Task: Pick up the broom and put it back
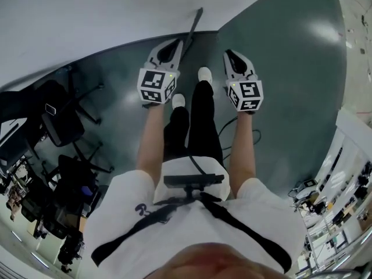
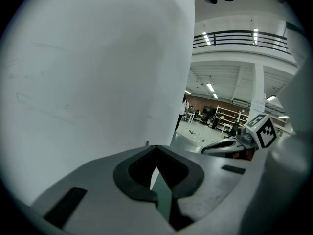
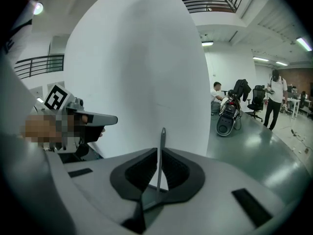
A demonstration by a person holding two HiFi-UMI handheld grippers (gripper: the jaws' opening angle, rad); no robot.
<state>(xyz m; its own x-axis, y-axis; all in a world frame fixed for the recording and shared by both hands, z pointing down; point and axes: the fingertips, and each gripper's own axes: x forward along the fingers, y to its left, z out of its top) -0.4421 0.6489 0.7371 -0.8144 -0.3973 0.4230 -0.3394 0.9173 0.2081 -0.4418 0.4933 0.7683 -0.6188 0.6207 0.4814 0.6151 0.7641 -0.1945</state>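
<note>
Holding both tools out over the green floor [image 1: 285,80], we list first, nearest us at 11 o'clock, the left gripper [image 1: 174,44]: jaws a narrow slit apart, only wall and floor showing through, nothing held. Next, at 1 o'clock, the right gripper [image 1: 231,56]: jaws likewise only slightly parted and empty. The broom's thin handle lines up with its gap, yet the head view sets that handle apart from it, nearer the other gripper, so we read it as standing beyond, not gripped. Farther, at 12 o'clock: the broom [image 1: 196,23], handle leaning against the white wall [image 1: 116,10], its lower end passing out of sight behind the left gripper's tip; whether they touch we cannot tell. Status, as we judge it: the broom stands at the wall in neither gripper, so either it is already put back or the pick-up is not yet begun; the pictures do not settle which. Farthest, at 9 o'clock: office chairs [image 1: 61,121].
</note>
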